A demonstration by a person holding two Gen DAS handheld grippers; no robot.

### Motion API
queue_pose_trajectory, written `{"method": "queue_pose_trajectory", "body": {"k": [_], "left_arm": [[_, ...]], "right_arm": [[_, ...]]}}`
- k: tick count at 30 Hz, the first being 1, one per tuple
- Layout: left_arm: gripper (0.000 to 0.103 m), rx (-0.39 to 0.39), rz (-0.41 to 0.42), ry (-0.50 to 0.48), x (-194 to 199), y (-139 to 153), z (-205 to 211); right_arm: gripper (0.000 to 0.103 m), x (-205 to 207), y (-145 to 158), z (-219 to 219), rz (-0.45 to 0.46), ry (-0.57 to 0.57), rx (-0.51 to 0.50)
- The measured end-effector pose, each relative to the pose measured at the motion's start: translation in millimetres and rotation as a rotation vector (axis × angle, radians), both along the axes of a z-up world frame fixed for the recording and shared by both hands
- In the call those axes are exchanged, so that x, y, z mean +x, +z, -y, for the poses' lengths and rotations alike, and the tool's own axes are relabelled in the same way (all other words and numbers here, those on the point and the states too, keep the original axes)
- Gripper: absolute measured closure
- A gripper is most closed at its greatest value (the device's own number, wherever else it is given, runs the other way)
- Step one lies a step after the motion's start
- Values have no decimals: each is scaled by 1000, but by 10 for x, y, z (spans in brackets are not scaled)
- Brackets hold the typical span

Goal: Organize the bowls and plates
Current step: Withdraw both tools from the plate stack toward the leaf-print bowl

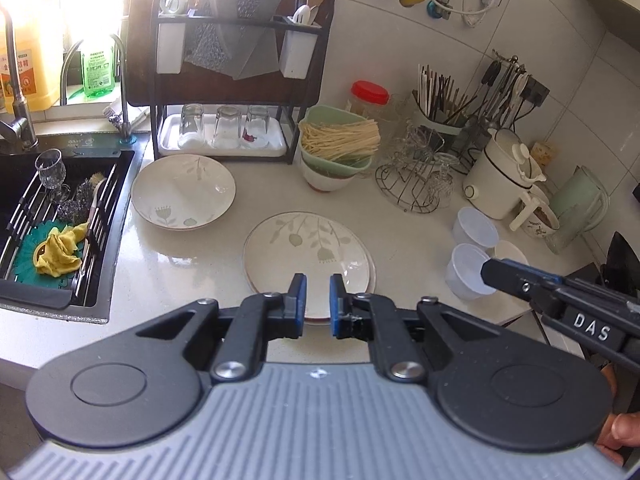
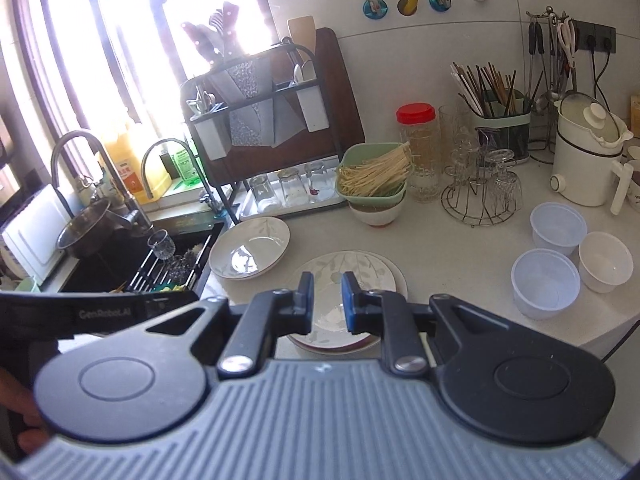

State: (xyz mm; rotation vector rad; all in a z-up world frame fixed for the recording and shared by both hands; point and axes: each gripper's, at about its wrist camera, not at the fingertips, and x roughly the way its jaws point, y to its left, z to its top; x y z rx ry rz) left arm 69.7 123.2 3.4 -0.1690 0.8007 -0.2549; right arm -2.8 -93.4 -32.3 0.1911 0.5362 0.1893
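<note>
Low in the frame, the left gripper (image 1: pixel 318 300) and right gripper (image 2: pixel 327 300) are squeezed nearly closed and hold nothing. Just past them, mid-frame, a flat plate (image 1: pixel 308 248) lies face up. Farther, upper left, a deep plate (image 1: pixel 183 192) sits beside the sink (image 1: pixel 60 296).

Bare counter (image 1: pixel 192 264) between sink (image 1: pixel 60 292) and flat plate (image 1: pixel 308 248); plastic cups (image 1: pixel 468 272) crowding the right.

Blown-out daylight floods through the window (image 2: pixel 132 40); fisheye bends edges; focus stays sharp.
</note>
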Motion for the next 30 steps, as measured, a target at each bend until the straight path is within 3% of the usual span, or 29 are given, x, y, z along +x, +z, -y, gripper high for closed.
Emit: {"method": "queue_pose_trajectory", "body": {"k": [23, 30], "left_arm": [[90, 29, -20, 73, -162, -45, 729], [90, 32, -42, 152, -194, -50, 881]], "right_arm": [[84, -9, -136, 702, -46, 70, 14], [84, 28, -151, 831, -37, 128, 10]]}}
